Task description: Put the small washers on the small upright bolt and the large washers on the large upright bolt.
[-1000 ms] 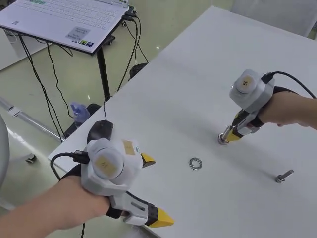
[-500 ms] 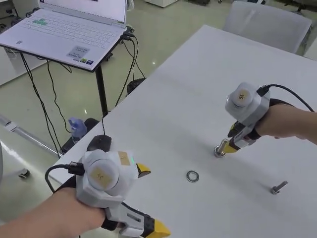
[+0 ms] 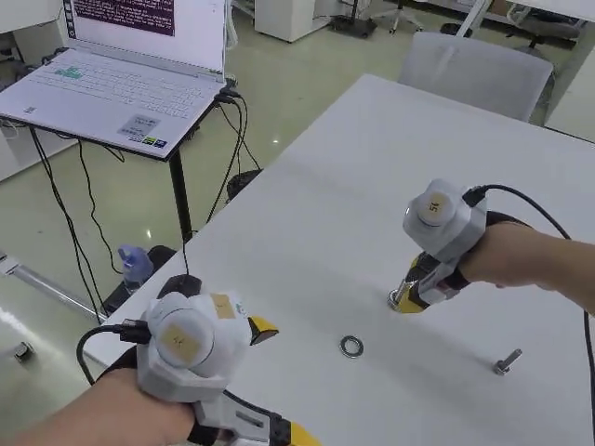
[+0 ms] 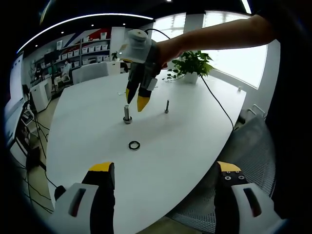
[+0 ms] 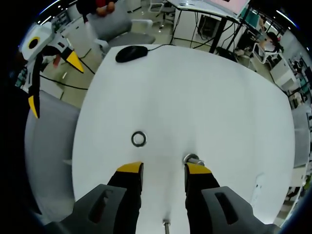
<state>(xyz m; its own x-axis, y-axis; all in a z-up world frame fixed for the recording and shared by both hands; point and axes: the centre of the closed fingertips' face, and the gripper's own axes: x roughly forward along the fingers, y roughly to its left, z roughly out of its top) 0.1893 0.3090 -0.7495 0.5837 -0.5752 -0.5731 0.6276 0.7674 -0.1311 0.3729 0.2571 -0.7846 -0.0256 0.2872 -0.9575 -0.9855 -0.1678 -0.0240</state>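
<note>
Gaping right hand-held gripper [image 5: 164,170], perhaps touching larger bolt [image 5: 193,159].

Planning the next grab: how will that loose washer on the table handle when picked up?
The washer looks like thin, rigid metal lying flat on the smooth white table, so it will probably slide rather than lift. If tipped on edge, it could roll.

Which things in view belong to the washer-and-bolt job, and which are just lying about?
Job: flat silver metal washer; large upright silver bolt; small upright silver bolt.
Lying about: black computer mouse; open white laptop; blue plastic bottle; grey chair.
</note>
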